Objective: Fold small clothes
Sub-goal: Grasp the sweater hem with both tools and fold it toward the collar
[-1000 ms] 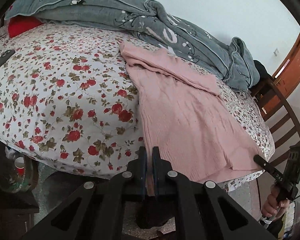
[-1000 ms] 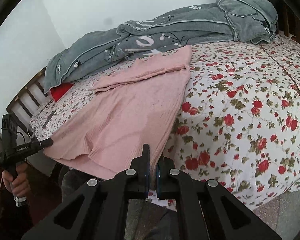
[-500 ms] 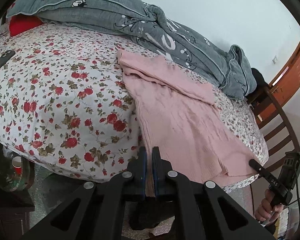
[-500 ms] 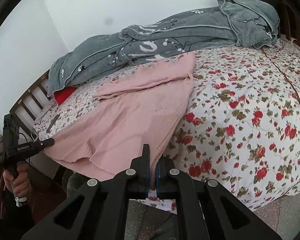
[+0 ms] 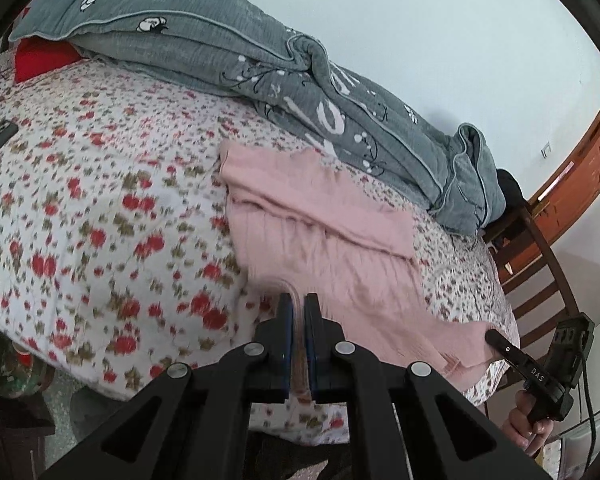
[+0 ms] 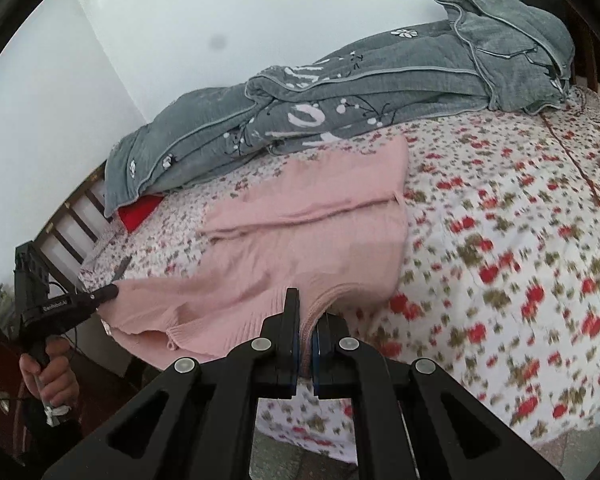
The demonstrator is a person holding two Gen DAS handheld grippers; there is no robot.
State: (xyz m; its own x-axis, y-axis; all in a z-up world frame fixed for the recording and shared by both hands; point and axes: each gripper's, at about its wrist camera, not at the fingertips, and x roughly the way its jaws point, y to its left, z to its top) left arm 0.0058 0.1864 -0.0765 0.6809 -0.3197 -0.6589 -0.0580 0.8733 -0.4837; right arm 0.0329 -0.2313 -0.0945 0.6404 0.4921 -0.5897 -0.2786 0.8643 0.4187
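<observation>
Both grippers angle downward over the bed's (image 5: 80, 208) near edge. The left gripper (image 5: 299, 312) and right gripper (image 6: 309, 320) each clamp the pink sweater's (image 6: 300, 240) hem, which is raised off the bedspread.

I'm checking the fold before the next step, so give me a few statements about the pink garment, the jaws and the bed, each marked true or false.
1. The left gripper has its jaws shut on the hem of the pink garment. True.
2. The right gripper hangs open above the bed. False: its jaws are shut on the garment's hem too.
3. A grey quilt lies bunched along the far side of the bed, by the wall. True.
4. The floral sheet is plain blue. False: it is white with red flowers.
5. The garment's far end rests on the sheet. True.
</observation>
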